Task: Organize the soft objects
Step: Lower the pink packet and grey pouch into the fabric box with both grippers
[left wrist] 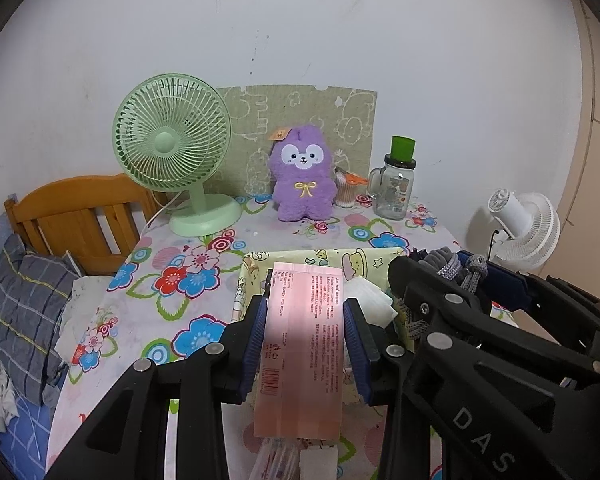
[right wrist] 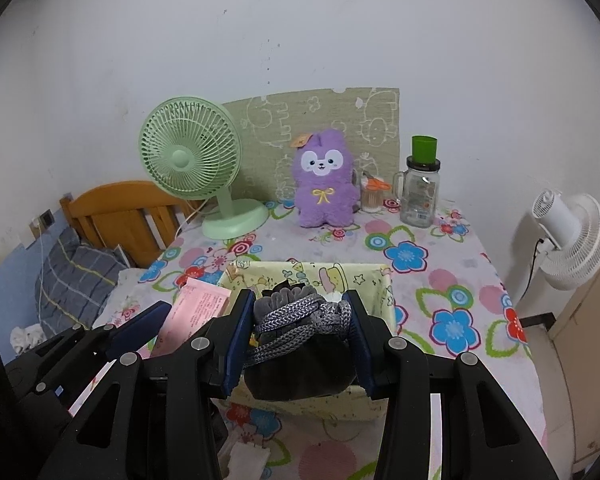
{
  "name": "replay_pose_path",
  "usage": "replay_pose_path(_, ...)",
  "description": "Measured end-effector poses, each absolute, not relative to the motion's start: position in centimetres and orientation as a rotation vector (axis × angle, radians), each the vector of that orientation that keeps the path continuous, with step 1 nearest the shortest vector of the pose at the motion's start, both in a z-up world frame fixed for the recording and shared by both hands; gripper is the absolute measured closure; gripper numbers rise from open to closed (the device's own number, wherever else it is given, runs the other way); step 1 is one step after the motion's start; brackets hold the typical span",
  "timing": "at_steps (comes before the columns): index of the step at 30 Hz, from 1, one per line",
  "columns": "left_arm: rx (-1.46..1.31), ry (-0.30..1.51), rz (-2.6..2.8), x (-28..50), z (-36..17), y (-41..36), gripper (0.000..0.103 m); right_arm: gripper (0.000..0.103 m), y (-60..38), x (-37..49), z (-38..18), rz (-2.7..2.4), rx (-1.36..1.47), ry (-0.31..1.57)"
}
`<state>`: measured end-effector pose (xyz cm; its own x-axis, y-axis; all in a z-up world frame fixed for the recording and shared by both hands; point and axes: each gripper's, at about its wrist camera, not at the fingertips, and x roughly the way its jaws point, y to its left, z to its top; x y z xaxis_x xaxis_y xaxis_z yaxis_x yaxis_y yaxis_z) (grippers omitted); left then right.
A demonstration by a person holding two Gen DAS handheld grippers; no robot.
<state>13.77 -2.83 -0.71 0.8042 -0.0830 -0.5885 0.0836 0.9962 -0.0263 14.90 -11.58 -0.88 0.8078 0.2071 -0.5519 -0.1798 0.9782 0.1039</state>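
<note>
My left gripper (left wrist: 305, 332) is shut on a pink printed packet (left wrist: 304, 344) and holds it over the near left part of a yellow cartoon-print fabric bin (left wrist: 324, 258). White tissue packs (left wrist: 370, 300) lie in the bin. My right gripper (right wrist: 298, 336) is shut on a dark grey drawstring pouch (right wrist: 300, 364) with a grey braided cord (right wrist: 296, 314), above the same bin (right wrist: 364, 276). The right gripper shows at the right of the left wrist view (left wrist: 460, 276). The pink packet shows at the left of the right wrist view (right wrist: 198, 308).
On the floral tablecloth (left wrist: 188, 276) at the back stand a green desk fan (left wrist: 172, 152), a purple plush toy (left wrist: 302, 174), a cotton swab jar (left wrist: 346, 190) and a glass jar with a green cap (left wrist: 394, 184). A wooden bed frame (left wrist: 76, 216) stands left, a white fan (left wrist: 524, 228) right.
</note>
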Motion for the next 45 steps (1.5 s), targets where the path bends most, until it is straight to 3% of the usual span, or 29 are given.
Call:
replay_pose_path(41, 0.012, 0.754, -0.087, 22.9, -6.5, -2.2, 0.064, 0.055, -10.3, 25.5, -6.4, 0.243, 0.01, 0.686)
replay_pose_path(45, 0.013, 0.763, -0.087, 23.3, -6.9, -2.2, 0.063, 0.049, -10.2, 26.0, -7.0, 0.248, 0.01, 0.703)
